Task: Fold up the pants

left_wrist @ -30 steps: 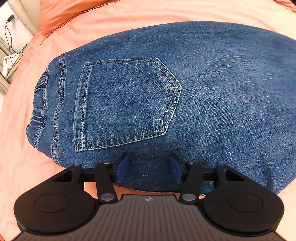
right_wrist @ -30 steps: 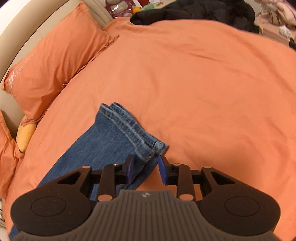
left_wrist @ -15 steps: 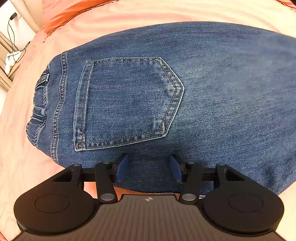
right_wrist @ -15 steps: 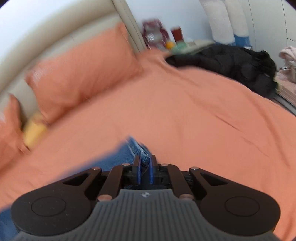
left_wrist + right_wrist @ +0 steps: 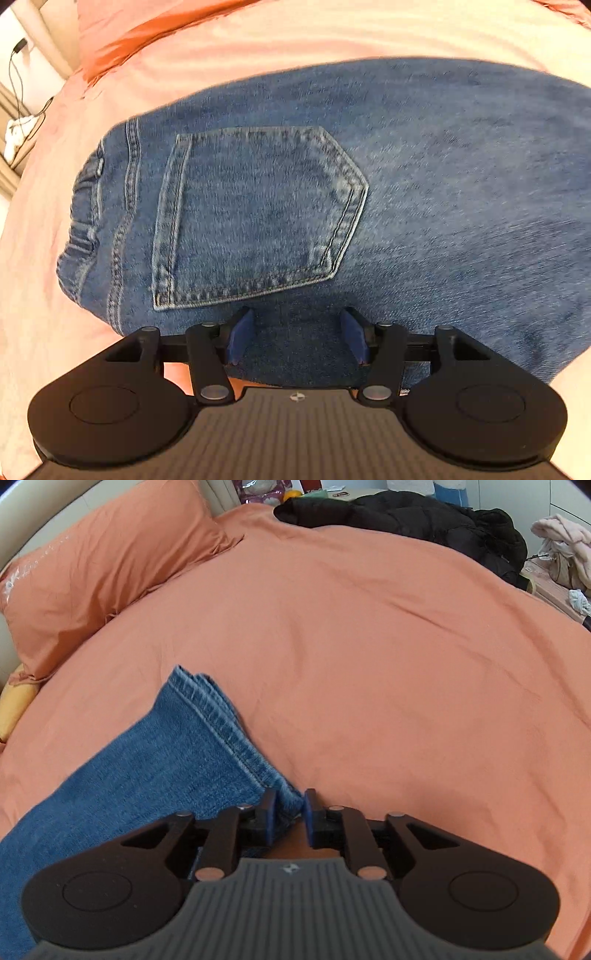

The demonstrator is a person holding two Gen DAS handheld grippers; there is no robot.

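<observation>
Blue jeans (image 5: 424, 192) lie flat on the orange bed sheet (image 5: 369, 646), back pocket (image 5: 255, 218) up and waistband (image 5: 85, 218) to the left. My left gripper (image 5: 297, 334) is open, its fingers over the near edge of the seat, below the pocket. In the right wrist view the leg end of the jeans (image 5: 147, 775) runs from lower left to the hem (image 5: 221, 731). My right gripper (image 5: 290, 812) is shut on the near corner of the hem.
An orange pillow (image 5: 103, 572) lies at the head of the bed, upper left. A black jacket (image 5: 406, 517) lies on the far edge. A yellow cushion (image 5: 14, 705) shows at the left edge. Cables (image 5: 18, 122) hang by the bedside.
My right gripper closed on the hem corner and lifted it slightly; its view swung up and back down. The left gripper stayed open and drew back a little from the seat.
</observation>
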